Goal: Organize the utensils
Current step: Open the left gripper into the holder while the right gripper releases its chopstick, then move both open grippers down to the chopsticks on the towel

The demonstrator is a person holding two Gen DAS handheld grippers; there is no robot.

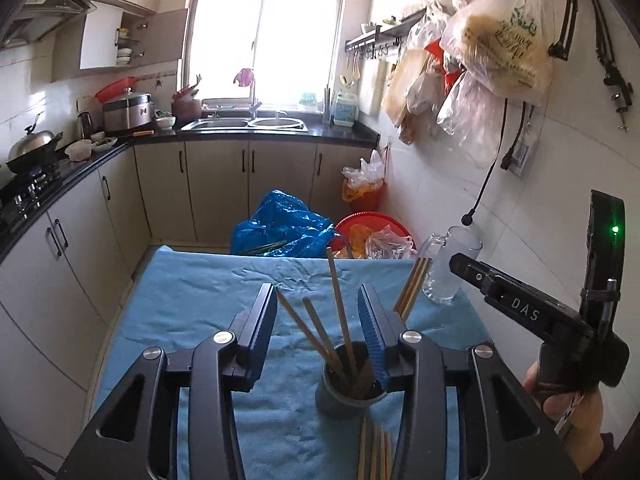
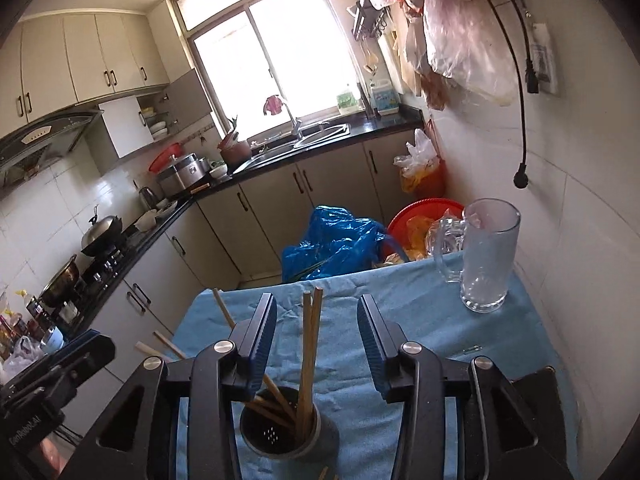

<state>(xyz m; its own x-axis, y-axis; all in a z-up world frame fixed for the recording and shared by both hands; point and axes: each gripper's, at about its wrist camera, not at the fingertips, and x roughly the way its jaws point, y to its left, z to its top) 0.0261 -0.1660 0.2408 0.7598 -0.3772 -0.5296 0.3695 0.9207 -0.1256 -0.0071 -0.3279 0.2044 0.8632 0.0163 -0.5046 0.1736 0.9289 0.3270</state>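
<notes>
A dark grey utensil cup point(image 1: 340, 400) point(image 2: 324, 436) stands on the blue cloth. Several wooden chopsticks point(image 1: 338, 304) point(image 2: 310, 340) stick up out of it. My left gripper point(image 1: 318, 312) hovers over the cup, open, with chopsticks standing loose between its fingers. My right gripper point(image 2: 316, 320) is open too, and two upright chopsticks stand in its gap untouched. A few loose chopsticks point(image 1: 376, 452) lie on the cloth in front of the cup. In the left wrist view the right gripper's body point(image 1: 532, 316) sits at the right in a hand point(image 1: 572, 408).
A glass mug point(image 1: 448, 272) point(image 2: 486, 256) stands at the cloth's far right corner by the tiled wall. The blue cloth point(image 1: 192, 300) covers a small table. Behind it are a blue plastic bag point(image 1: 284, 224) and a red basin point(image 1: 372, 220). Kitchen counters run along the left.
</notes>
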